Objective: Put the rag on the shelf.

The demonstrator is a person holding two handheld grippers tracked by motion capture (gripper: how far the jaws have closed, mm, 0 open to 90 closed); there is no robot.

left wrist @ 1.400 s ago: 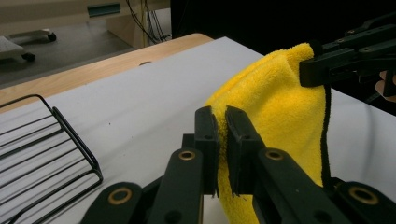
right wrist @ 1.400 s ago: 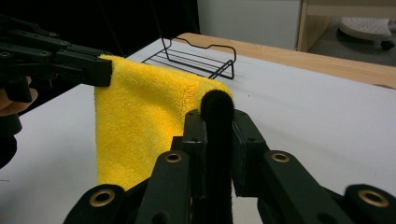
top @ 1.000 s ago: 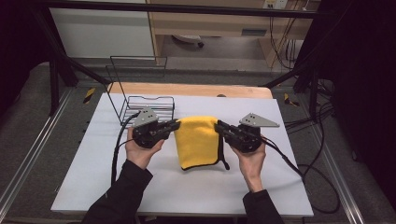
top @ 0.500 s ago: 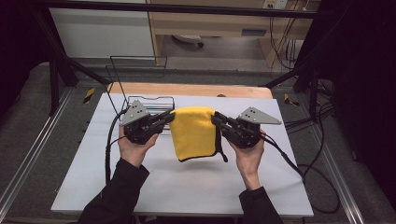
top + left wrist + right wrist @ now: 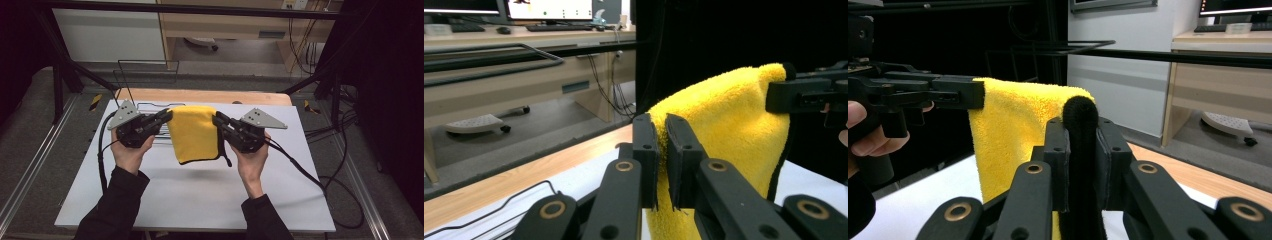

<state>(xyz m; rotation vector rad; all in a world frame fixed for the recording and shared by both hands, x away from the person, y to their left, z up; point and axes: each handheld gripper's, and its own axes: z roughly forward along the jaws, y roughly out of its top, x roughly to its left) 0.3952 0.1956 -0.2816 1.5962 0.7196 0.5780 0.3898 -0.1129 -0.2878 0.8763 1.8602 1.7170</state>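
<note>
White bench [image 5: 190,200] across the middle of the high view, with a bare wooden strip [image 5: 210,96] along its far edge at 12 o'clock. Black frame bars [image 5: 165,7] overhead and at both sides, hemming in the work area; a pale desk [image 5: 225,25] and grey floor beyond. Loose black cables [image 5: 345,165] spilling off the bench edge at 3 to 4 o'clock.

Yellow towel [image 5: 194,132] hanging folded at the centre, lifted clear of the bench, top edge stretched between the two grippers, lower edge free above the white surface. Black trim along its right side and bottom edge.

Black wire rack [image 5: 150,107] at 10 to 11 o'clock on the bench, partly screened by the left gripper and the towel's upper left corner.

Left gripper [image 5: 165,116] at 9 o'clock of the towel, fingers [image 5: 645,150] pinched nearly together on the towel's upper left corner, yellow pile squeezed between them. Right gripper [image 5: 218,120] at 3 o'clock of the towel, fingers [image 5: 1056,150] clamped on the black-trimmed upper right corner, a dark roll of fabric bulging up between them. Each gripper held in a hand [image 5: 129,152], dark sleeves entering from 6 o'clock.
</note>
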